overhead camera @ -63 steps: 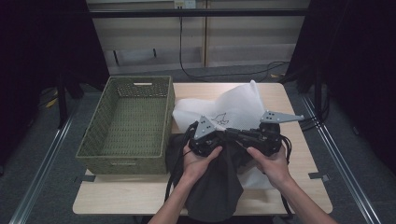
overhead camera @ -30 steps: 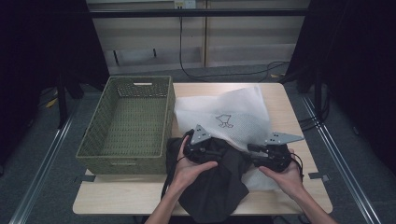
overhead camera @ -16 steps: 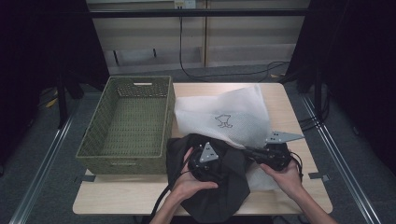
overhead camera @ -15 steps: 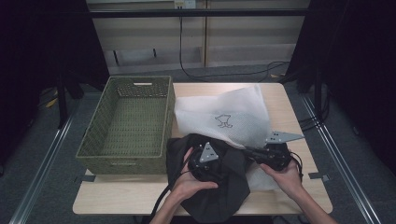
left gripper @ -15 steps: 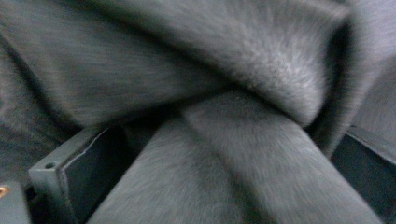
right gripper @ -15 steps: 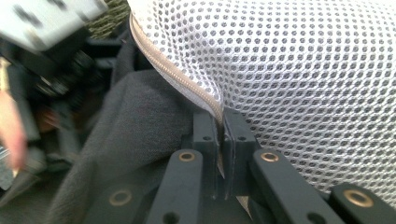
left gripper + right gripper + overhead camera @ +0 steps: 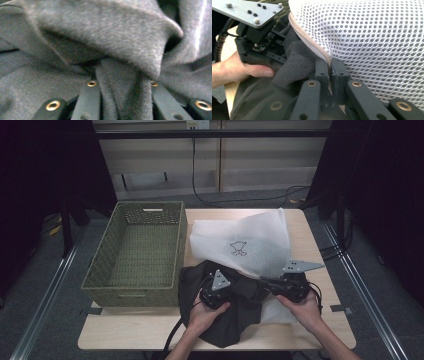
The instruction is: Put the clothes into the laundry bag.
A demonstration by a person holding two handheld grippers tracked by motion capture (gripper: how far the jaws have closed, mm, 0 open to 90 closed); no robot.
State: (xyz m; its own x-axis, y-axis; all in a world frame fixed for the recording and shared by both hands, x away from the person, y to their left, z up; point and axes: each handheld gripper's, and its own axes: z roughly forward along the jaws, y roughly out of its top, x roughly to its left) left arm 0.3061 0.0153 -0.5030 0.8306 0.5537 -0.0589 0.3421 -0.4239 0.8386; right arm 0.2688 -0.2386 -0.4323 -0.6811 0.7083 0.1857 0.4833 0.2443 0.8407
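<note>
A dark grey garment (image 7: 235, 320) lies bunched at the table's front, its far part under the open edge of a white mesh bag (image 7: 245, 245). My left gripper (image 7: 222, 287) points down into the garment; its jaws have just been closing and now pinch a fold of grey cloth (image 7: 112, 32) between the pads (image 7: 91, 87). My right gripper (image 7: 264, 281) reaches left from the right hand and is shut on the bag's zippered edge (image 7: 312, 45); its jaws (image 7: 330, 63) closed on it a moment ago. The mesh (image 7: 374, 37) rises beyond them.
A green woven basket (image 7: 100, 265) stands empty at the table's left, close to the garment. Bare wooden tabletop (image 7: 310, 235) shows to the right of the bag. Cables trail from both grippers off the front edge. The left hand and its gripper (image 7: 279, 50) sit close by.
The mesh bag has sunk from a raised billow to lie flatter. My left gripper has dropped onto the garment, nearer the front edge. The right gripper has stayed put.
</note>
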